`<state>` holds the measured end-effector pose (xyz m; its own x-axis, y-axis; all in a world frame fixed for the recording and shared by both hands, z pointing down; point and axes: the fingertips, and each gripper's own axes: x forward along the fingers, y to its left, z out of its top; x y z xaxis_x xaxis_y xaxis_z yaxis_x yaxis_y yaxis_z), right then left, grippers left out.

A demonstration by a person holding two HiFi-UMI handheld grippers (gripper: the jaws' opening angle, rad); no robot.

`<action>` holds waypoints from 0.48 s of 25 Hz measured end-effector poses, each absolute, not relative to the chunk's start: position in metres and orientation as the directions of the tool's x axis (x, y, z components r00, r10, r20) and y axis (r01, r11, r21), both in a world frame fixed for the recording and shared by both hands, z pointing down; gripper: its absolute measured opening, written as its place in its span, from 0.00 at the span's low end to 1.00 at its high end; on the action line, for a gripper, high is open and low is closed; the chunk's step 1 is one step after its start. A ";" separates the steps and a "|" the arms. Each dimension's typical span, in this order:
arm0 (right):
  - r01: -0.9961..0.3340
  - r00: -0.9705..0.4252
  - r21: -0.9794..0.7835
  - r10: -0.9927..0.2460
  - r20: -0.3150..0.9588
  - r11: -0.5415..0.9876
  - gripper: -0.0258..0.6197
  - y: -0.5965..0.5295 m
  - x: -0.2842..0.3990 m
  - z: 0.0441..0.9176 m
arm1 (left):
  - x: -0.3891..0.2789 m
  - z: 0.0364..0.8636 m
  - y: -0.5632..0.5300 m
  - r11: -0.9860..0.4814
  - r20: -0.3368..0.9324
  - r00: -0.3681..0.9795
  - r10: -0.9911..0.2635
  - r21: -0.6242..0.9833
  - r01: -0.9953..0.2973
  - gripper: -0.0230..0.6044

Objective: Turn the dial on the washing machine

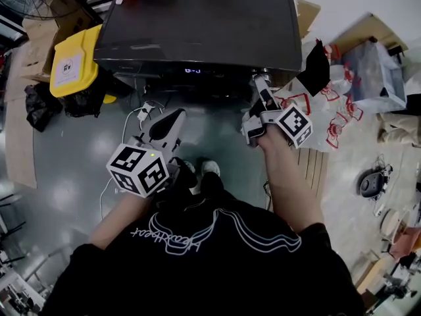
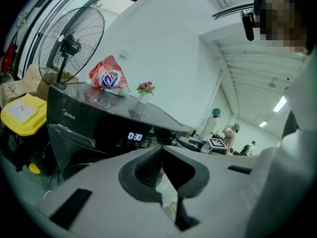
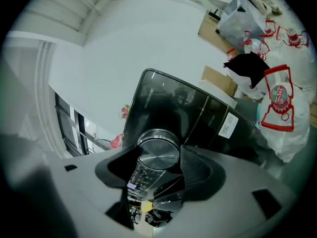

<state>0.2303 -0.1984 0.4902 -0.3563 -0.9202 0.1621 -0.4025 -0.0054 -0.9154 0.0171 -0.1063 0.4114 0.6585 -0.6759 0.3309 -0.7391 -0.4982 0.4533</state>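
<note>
A black washing machine (image 1: 197, 25) stands in front of me, its display (image 2: 134, 136) lit. At the right end of the front panel sits its round silver dial (image 3: 157, 150). My right gripper (image 3: 158, 155) is rolled over to one side, and its jaw tips are closed on the dial's rim from both sides. In the head view the right gripper (image 1: 258, 83) reaches up to the panel's right end and hides the dial. The left gripper (image 1: 175, 116) hangs lower in front of the machine, apart from it. Its jaws (image 2: 161, 150) are shut with nothing between them.
A yellow lidded bin (image 1: 74, 61) stands left of the machine and a fan (image 2: 69, 43) behind it. A detergent bag (image 2: 108, 76) and a small flower vase (image 2: 145, 89) sit on the lid. White bags with red print (image 1: 329, 120) lie on the right, and a white cable (image 1: 131, 120) runs across the floor.
</note>
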 end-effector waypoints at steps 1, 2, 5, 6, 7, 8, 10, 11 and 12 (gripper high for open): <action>-0.380 -0.359 -0.925 -0.921 0.154 -0.006 0.47 -0.198 0.230 0.491 | 0.017 0.411 -0.106 -0.499 0.332 0.659 -0.675 0.452 -0.739 0.05; -0.354 -0.361 -0.935 -0.921 0.145 -0.008 0.47 -0.198 0.230 0.492 | 0.017 0.411 -0.106 -0.500 0.333 0.659 -0.674 0.450 -0.740 0.05; -0.278 -0.367 -0.960 -0.924 0.112 -0.006 0.47 -0.198 0.232 0.495 | 0.017 0.411 -0.106 -0.504 0.340 0.658 -0.672 0.441 -0.743 0.05; -0.257 -0.369 -0.966 -0.924 0.103 -0.005 0.47 -0.197 0.231 0.495 | 0.017 0.411 -0.106 -0.506 0.340 0.658 -0.672 0.437 -0.744 0.05; -0.237 -0.368 -0.971 -0.924 0.099 -0.009 0.47 -0.197 0.231 0.496 | 0.016 0.411 -0.105 -0.507 0.339 0.657 -0.673 0.435 -0.744 0.05; -0.215 -0.367 -0.976 -0.925 0.095 -0.015 0.47 -0.196 0.230 0.497 | 0.015 0.412 -0.105 -0.507 0.338 0.657 -0.674 0.435 -0.744 0.05; -0.155 -0.359 -0.988 -0.930 0.079 -0.024 0.47 -0.196 0.231 0.498 | 0.015 0.413 -0.105 -0.505 0.337 0.657 -0.674 0.439 -0.744 0.05; -0.117 -0.352 -0.993 -0.934 0.066 -0.027 0.47 -0.196 0.231 0.498 | 0.016 0.414 -0.105 -0.504 0.339 0.657 -0.673 0.441 -0.743 0.05; -0.075 -0.342 -0.997 -0.938 0.055 -0.031 0.47 -0.196 0.232 0.498 | 0.016 0.415 -0.104 -0.503 0.341 0.659 -0.671 0.443 -0.742 0.05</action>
